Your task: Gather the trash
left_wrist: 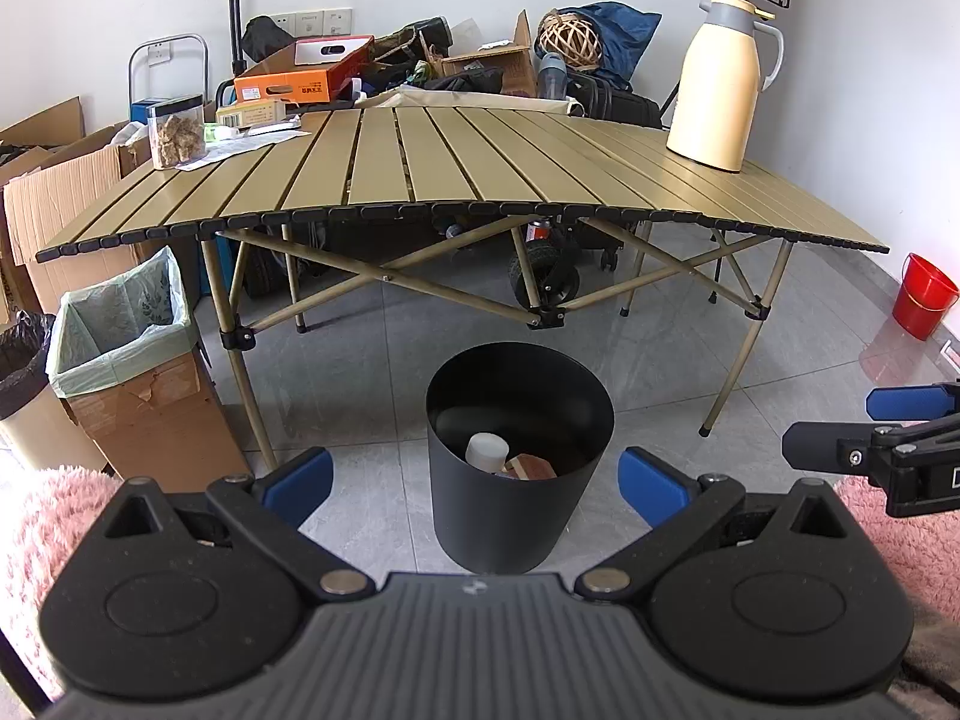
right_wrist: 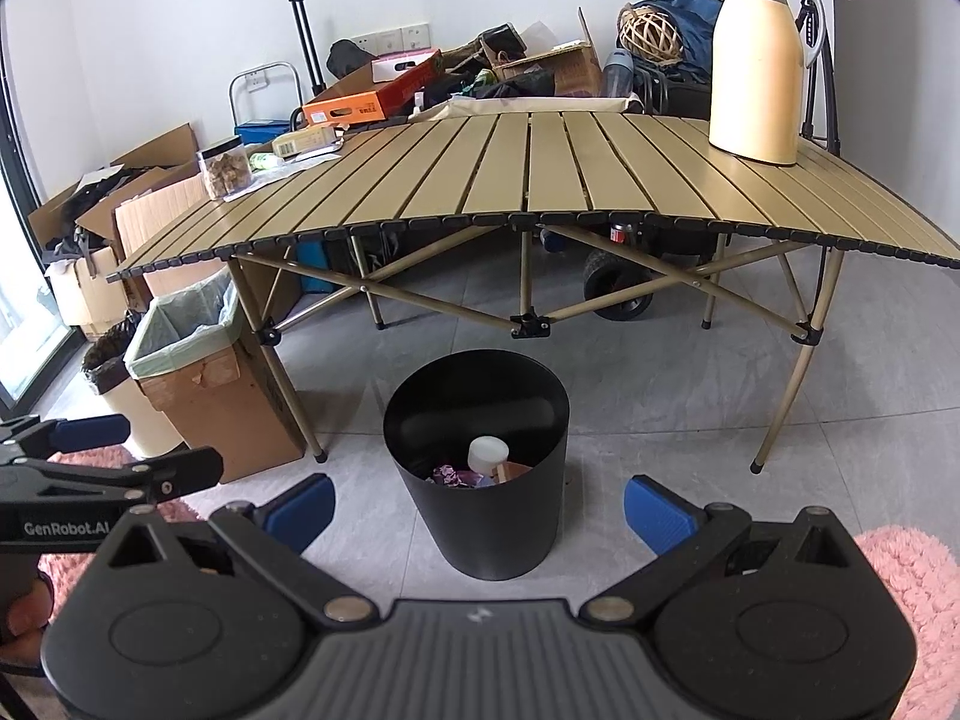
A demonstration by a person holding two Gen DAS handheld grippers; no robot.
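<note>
Each gripper (left_wrist: 474, 483) is matte black with blue ribbed pads, silver rivets and white "GenRobot.AI" lettering.

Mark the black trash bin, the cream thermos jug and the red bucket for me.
black trash bin (right_wrist: 480, 528), right wrist view, on its front outer wall.
cream thermos jug (left_wrist: 717, 96), left wrist view, on its body.
red bucket (left_wrist: 921, 300), left wrist view, on its side wall.

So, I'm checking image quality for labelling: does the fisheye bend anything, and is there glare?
Left wrist view: the folding table edge bows downward at both ends, and the floor tiles near the red bucket show glare. Right wrist view: same bowing; sharp focus throughout.
</note>
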